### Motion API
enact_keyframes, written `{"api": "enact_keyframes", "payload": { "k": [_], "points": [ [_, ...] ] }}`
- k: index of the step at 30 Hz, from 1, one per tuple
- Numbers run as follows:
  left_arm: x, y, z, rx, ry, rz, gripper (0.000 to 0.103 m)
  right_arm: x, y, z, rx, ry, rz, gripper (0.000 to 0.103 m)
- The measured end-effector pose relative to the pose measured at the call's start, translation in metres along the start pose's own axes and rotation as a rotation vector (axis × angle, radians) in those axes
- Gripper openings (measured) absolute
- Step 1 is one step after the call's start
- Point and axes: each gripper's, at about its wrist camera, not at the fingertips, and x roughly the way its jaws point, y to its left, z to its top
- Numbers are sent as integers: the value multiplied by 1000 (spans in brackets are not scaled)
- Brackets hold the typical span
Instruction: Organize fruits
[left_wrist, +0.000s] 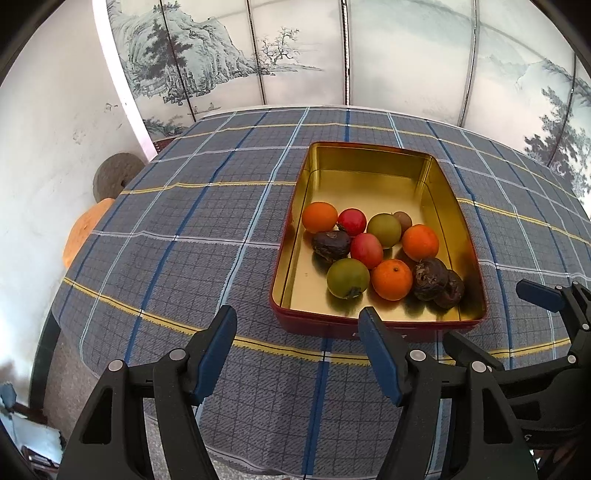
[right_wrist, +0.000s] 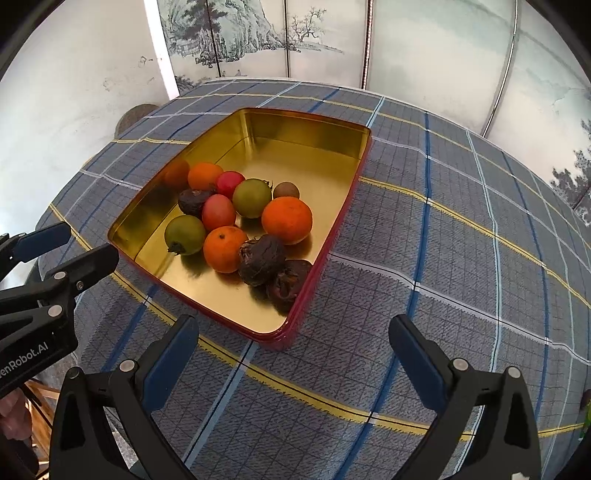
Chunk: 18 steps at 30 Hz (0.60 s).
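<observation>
A red tin with a gold inside (left_wrist: 369, 166) (right_wrist: 295, 133) stands on the checked tablecloth. It holds three oranges (left_wrist: 391, 278) (right_wrist: 286, 220), two green fruits (left_wrist: 348, 277) (right_wrist: 184, 234), two red fruits (left_wrist: 366, 250) (right_wrist: 218, 212), three dark wrinkled fruits (left_wrist: 430, 278) (right_wrist: 261, 259) and a small brown one (left_wrist: 402, 220) (right_wrist: 286, 190). My left gripper (left_wrist: 299, 332) is open and empty, just before the tin's near edge. My right gripper (right_wrist: 293, 339) is open and empty at the tin's near right corner; it also shows in the left wrist view (left_wrist: 495, 314).
The blue-grey checked tablecloth (left_wrist: 184, 240) (right_wrist: 461, 258) covers a round table. A painted folding screen (left_wrist: 295, 48) stands behind it. A round stone (left_wrist: 112, 177) and an orange object (left_wrist: 83, 232) lie off the table's left edge by the white wall.
</observation>
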Motion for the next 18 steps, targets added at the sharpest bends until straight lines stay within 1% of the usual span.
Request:
{"api": "enact_keyframes", "payload": {
  "k": [18],
  "points": [
    [3,-4,1,11,6,3,69,2,0,0,-6,10,-12,102]
  ]
}}
